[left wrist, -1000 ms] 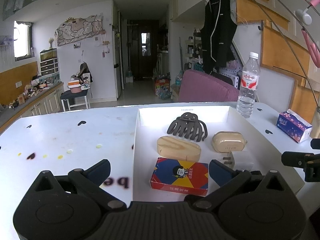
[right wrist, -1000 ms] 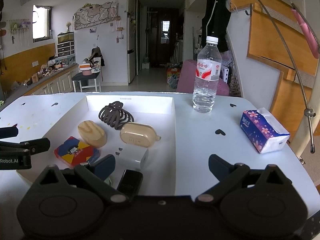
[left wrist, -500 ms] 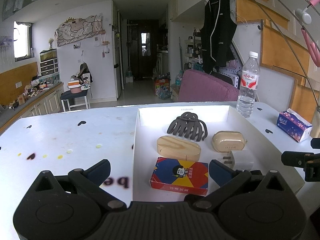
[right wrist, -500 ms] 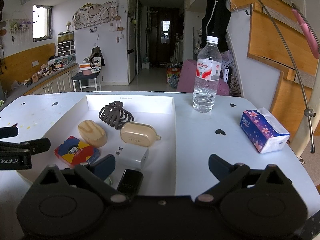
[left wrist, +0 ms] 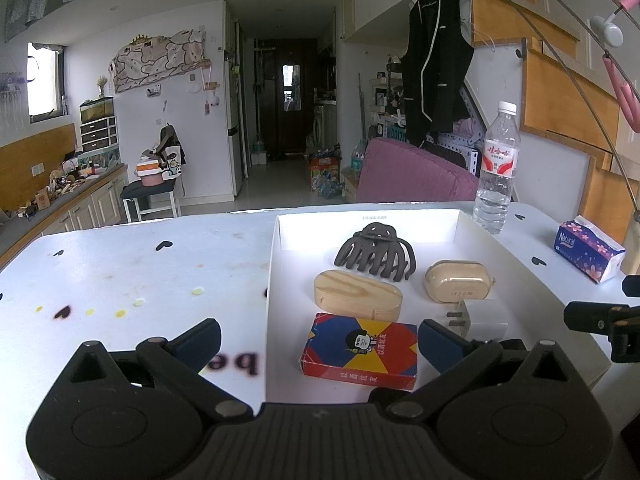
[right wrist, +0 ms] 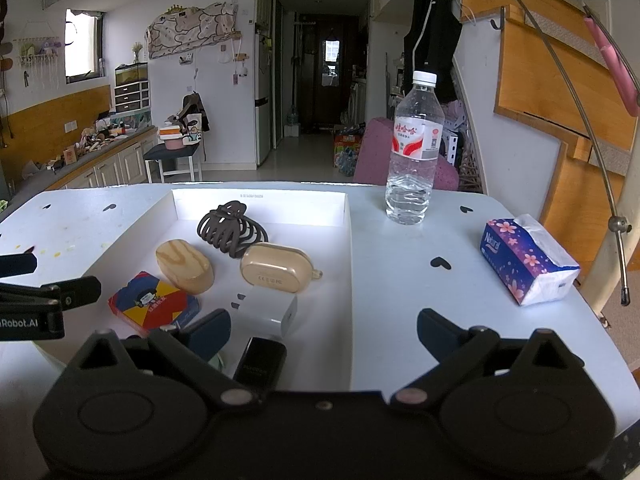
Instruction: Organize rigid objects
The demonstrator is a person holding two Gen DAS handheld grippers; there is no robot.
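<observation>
Left gripper [left wrist: 320, 340] and right gripper [right wrist: 324, 330] both gape wide, empty, above the white tray [left wrist: 274, 280]

A tray [right wrist: 348, 280] at frame centre holds a hair clip [right wrist: 231, 229] behind a charger [right wrist: 267, 312]; right of it stand a bottle [right wrist: 414, 156] and a tissue pack [right wrist: 528, 260].

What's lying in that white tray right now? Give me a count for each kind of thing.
Hair claw clip: 1
Wooden oval piece: 1
Beige earbud case: 1
Colourful card box: 1
White plug charger: 1
Small black device: 1
Total: 6 in the white tray. Something pale green by the black device is too hidden to name or count.
</observation>
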